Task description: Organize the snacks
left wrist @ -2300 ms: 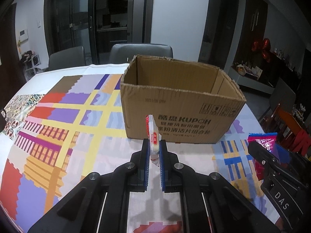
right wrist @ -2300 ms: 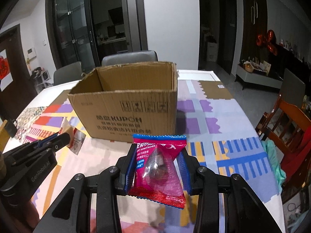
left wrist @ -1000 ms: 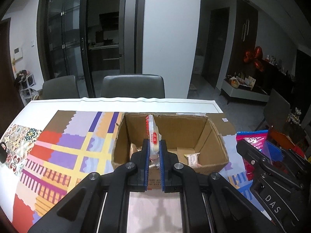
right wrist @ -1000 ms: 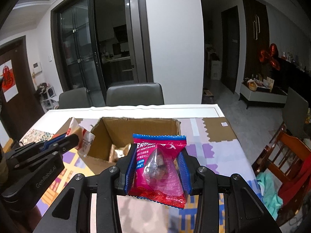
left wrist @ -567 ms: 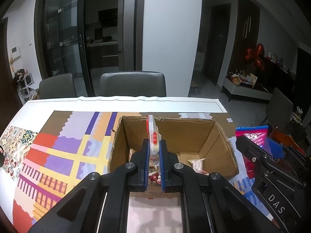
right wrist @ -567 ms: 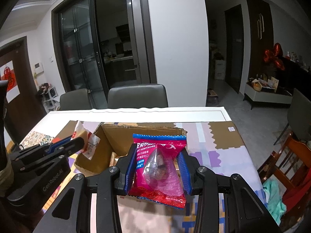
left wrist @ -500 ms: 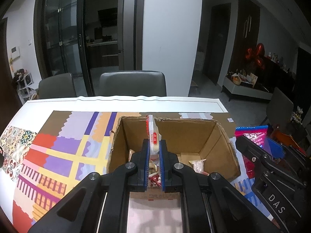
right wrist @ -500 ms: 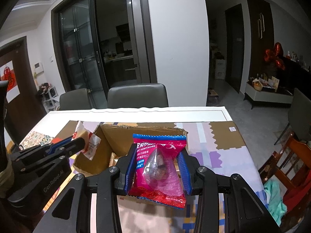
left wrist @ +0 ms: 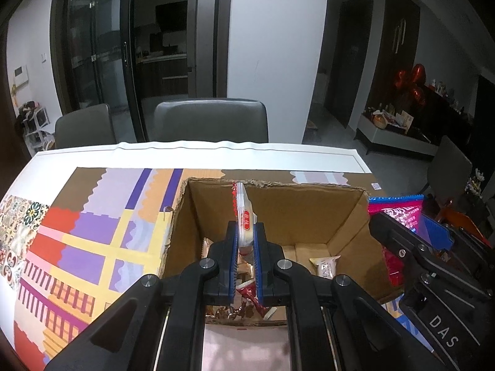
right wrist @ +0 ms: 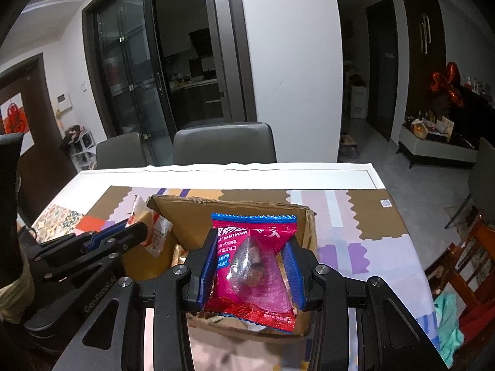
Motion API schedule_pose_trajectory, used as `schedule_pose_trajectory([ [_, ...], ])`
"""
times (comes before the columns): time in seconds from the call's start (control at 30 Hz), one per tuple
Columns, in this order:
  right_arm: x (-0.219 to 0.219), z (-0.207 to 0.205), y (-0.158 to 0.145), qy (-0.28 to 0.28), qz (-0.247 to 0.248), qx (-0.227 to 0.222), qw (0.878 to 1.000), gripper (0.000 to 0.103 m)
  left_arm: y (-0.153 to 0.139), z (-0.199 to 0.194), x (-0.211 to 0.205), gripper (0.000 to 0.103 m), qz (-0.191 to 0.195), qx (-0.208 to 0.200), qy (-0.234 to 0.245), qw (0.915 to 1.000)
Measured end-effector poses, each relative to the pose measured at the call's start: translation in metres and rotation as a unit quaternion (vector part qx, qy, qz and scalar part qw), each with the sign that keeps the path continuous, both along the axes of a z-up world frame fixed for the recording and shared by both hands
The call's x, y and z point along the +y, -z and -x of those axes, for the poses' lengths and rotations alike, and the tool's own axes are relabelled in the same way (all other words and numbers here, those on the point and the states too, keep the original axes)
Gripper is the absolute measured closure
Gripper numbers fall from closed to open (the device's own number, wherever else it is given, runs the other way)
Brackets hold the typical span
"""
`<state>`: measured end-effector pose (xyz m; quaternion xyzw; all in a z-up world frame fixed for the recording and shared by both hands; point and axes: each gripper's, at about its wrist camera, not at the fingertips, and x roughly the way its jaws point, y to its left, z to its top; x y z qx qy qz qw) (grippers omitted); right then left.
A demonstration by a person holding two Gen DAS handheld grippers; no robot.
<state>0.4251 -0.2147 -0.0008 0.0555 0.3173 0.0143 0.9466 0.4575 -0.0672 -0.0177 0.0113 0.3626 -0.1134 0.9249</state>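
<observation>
An open cardboard box (left wrist: 346, 213) (right wrist: 182, 219) stands on the patterned tablecloth, with several wrapped snacks (left wrist: 324, 266) lying on its floor. My left gripper (left wrist: 246, 241) (right wrist: 136, 230) is shut on a thin white snack packet (left wrist: 244, 219) (right wrist: 154, 232), held edge-on over the box's opening. Beside it, my right gripper (right wrist: 250, 262) (left wrist: 411, 232) is shut on a pink hawthorn snack bag (right wrist: 253, 262) (left wrist: 399, 213), which hangs above the box's right part. The bag hides much of the box's inside in the right wrist view.
The tablecloth (left wrist: 86, 232) covers a white table (right wrist: 216, 173). Two grey chairs (left wrist: 210, 117) (left wrist: 83, 130) stand at the far edge. A wooden chair with teal and red cloth (right wrist: 458, 284) stands to the right. Glass doors and a sideboard lie beyond.
Both grippers have moved forward and down with their packets. The box now sits closer and lower in both views, and its inside shows more.
</observation>
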Motion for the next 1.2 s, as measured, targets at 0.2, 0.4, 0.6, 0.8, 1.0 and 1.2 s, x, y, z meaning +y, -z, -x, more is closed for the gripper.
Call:
schedule_pose_trajectory([
  [0.2,0.005,-0.009,0.006,-0.012,0.002,0.006,1.0,0.061,0.005,-0.005,0.002,0.091,-0.003,0.005,-0.003,1.0],
  [0.4,0.004,-0.014,0.012,-0.011,0.001,0.016,1.0,0.059,0.009,-0.005,0.003,0.085,-0.007,0.009,-0.006,0.9999],
  [0.6,0.0,-0.009,0.009,0.001,0.002,0.006,1.0,0.034,0.008,-0.001,0.005,0.063,-0.011,0.006,-0.018,0.9998],
  [0.8,-0.003,-0.003,0.002,0.008,0.002,0.0,1.0,0.032,0.0,0.009,0.007,0.044,-0.018,-0.004,-0.032,0.9993],
  [1.0,-0.003,0.01,-0.009,0.019,0.007,-0.012,1.0,0.024,-0.011,0.024,0.012,0.042,-0.016,-0.011,-0.04,0.999],
  [1.2,-0.002,0.024,-0.019,0.02,0.011,-0.017,1.0,0.023,-0.024,0.042,0.017,0.036,-0.02,-0.026,-0.047,0.9983],
])
